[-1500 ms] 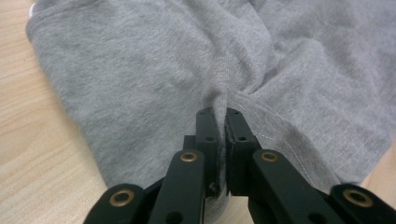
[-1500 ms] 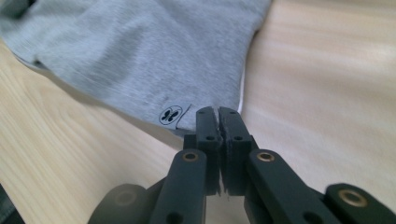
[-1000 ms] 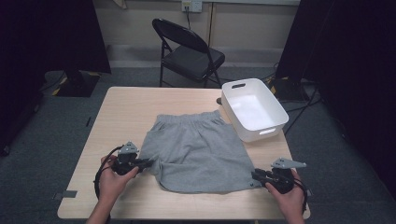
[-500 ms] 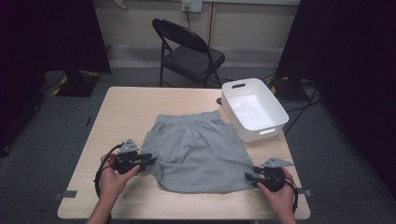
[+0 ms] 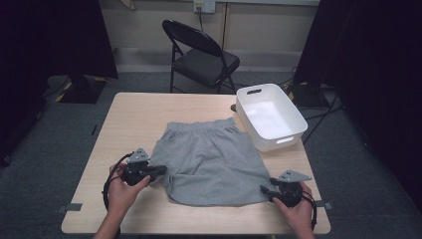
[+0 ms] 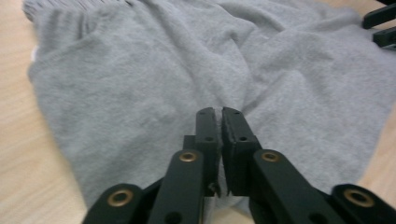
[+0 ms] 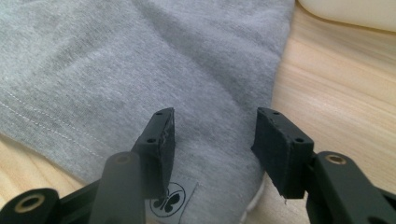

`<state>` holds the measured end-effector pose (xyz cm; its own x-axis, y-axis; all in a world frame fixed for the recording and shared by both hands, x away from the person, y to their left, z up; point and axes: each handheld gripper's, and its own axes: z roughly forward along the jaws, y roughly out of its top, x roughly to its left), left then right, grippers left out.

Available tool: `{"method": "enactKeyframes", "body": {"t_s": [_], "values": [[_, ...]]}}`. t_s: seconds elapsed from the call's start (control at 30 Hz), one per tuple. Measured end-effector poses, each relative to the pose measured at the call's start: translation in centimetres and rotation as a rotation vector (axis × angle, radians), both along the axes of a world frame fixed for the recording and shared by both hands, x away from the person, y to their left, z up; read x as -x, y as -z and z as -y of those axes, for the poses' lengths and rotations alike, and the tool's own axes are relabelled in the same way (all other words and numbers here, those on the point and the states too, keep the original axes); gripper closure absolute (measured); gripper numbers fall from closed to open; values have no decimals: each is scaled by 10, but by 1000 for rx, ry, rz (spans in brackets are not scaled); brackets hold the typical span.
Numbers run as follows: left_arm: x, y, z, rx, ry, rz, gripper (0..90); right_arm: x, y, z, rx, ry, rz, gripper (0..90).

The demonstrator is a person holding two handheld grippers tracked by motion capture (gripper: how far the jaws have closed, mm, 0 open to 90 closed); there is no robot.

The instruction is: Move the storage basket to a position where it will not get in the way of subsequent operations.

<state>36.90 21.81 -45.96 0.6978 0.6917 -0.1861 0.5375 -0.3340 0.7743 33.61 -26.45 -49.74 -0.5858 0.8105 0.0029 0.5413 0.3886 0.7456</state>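
Note:
A pair of grey shorts [image 5: 211,162] lies flat on the wooden table [image 5: 149,114], waistband toward the far side. My left gripper [image 5: 158,170] is at the shorts' near left leg hem, and its jaws are shut on a pinch of the grey fabric [image 6: 140,93]. My right gripper [image 5: 263,189] is at the near right corner of the shorts. It stands open, its jaws straddling the hem corner [image 7: 219,154] beside a small butterfly label [image 7: 169,196].
A white plastic bin [image 5: 270,115] stands at the table's far right, just past the shorts. A black folding chair [image 5: 199,52] is behind the table. Bare tabletop lies to the left and along the near edge.
The right gripper has moved left and slightly toward the near edge, up to the shorts' right hem corner. The left gripper has stayed at the left leg hem.

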Motion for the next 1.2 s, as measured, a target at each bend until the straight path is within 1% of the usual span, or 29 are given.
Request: {"method": "enactKeyframes", "body": {"t_s": [0.03, 0.07, 0.2, 0.3, 0.43, 0.63, 0.7, 0.8, 0.83, 0.97, 1.0, 1.03, 1.1, 1.13, 1.17, 1.2], "values": [[0, 0, 0, 2, -1, -2, 880, 0, 0, 0, -1, 0, 1, 486], [0, 0, 0, 11, 2, -13, 882, 0, 0, 0, -1, 0, 1, 486], [3, -1, -1, 16, 14, -37, 886, 2, 1, -1, 9, -2, 16, 479], [6, -4, -3, 22, 18, -44, 886, 2, 2, 0, -4, -3, 23, 479], [10, -9, -8, 20, 15, -40, 886, 3, 4, 1, -6, -10, 37, 479], [18, -19, -21, 6, 16, -35, 887, 4, 4, 2, -12, -14, 36, 468], [21, -21, -24, 4, 12, -32, 887, 4, 4, 1, -10, -16, 36, 460], [26, -24, -31, 14, 6, -39, 887, 4, 4, 1, -10, -17, 36, 459], [28, -25, -33, 11, 6, -40, 887, 4, 4, 1, -9, -17, 37, 459], [37, -26, -41, -1, 1, -41, 887, 4, 4, 1, -6, -20, 39, 454], [39, -26, -43, 3, -1, -46, 887, 4, 4, 1, -6, -20, 38, 454], [42, -26, -46, 0, -7, -41, 887, 4, 4, 1, -5, -20, 39, 453], [45, -25, -51, 9, -12, -57, 887, 5, 4, 0, -2, -21, 42, 453], [47, -24, -54, 12, -28, -57, 886, 5, 4, 0, -2, -20, 42, 453], [50, -23, -57, 2, -30, -72, 887, 5, 5, 0, -1, -19, 42, 453], [52, -21, -59, -3, -29, -73, 887, 5, 5, 0, -2, -19, 43, 453]]}}
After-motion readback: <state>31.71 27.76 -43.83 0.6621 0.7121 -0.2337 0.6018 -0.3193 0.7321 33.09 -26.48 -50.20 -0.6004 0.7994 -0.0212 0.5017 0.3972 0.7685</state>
